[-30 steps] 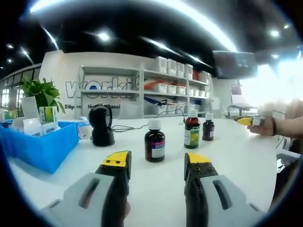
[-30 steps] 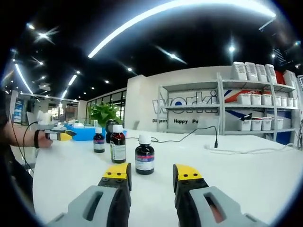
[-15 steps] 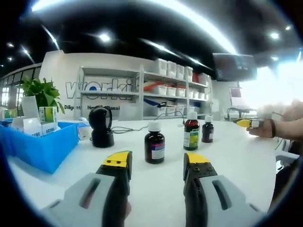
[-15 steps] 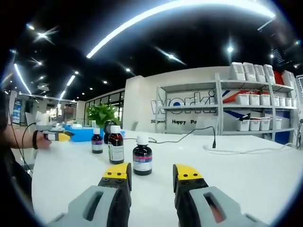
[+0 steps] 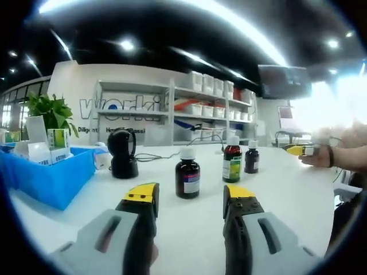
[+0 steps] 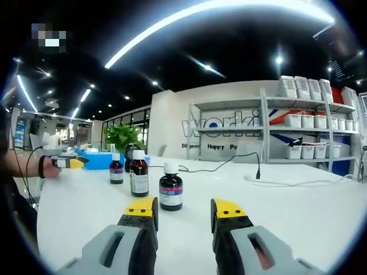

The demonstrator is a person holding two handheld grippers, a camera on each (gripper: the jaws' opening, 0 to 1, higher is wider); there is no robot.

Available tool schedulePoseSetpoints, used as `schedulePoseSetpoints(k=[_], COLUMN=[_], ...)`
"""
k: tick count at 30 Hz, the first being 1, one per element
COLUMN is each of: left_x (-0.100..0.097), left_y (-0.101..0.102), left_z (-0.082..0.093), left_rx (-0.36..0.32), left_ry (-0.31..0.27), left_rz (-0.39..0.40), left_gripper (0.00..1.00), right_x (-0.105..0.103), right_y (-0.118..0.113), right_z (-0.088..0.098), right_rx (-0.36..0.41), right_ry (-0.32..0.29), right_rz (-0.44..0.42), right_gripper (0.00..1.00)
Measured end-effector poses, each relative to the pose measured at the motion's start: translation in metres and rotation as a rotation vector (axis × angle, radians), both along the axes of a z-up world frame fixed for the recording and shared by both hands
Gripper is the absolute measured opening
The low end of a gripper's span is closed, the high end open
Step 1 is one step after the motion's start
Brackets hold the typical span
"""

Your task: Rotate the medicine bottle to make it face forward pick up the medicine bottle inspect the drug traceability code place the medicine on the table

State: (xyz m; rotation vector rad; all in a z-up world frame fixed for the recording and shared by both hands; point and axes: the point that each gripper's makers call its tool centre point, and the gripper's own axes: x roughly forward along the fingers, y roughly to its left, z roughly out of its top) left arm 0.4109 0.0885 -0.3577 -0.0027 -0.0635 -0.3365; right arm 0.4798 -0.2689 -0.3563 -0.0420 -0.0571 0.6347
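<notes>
med bottle (image 5: 187, 179) upright – label twd left claw (image 5: 190, 200).

Dark glossy bottles (image 5: 187, 179), seemingly glass, stand on a smooth white table (image 5: 287, 183).

Ahead of my left gripper (image 5: 189, 197) bare table (image 5: 189, 240) runs up to the nearest bottle (image 5: 187, 172) at frame centre. Two more bottles (image 5: 232, 158) stand right of it with gaps between. At left the blue bin (image 5: 51, 177) and black stand (image 5: 123, 153) block the way. In the right gripper view, wide bare table fills the lower right; a cable (image 6: 298, 182) lies at far right.
</notes>
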Motion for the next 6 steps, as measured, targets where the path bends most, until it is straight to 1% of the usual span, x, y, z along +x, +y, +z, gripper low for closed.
schedulePoseSetpoints(k=[6], left_x=[0.0004], left_y=[-0.0008], left_z=[-0.0009], left_rx=[0.005], left_ry=[0.003], left_rz=[-0.003], left_gripper=[0.36], right_x=[-0.0001], right_y=[0.0009], right_z=[-0.0011], right_rx=[-0.003], right_ry=[0.004], right_rz=[0.006], right_gripper=[0.32])
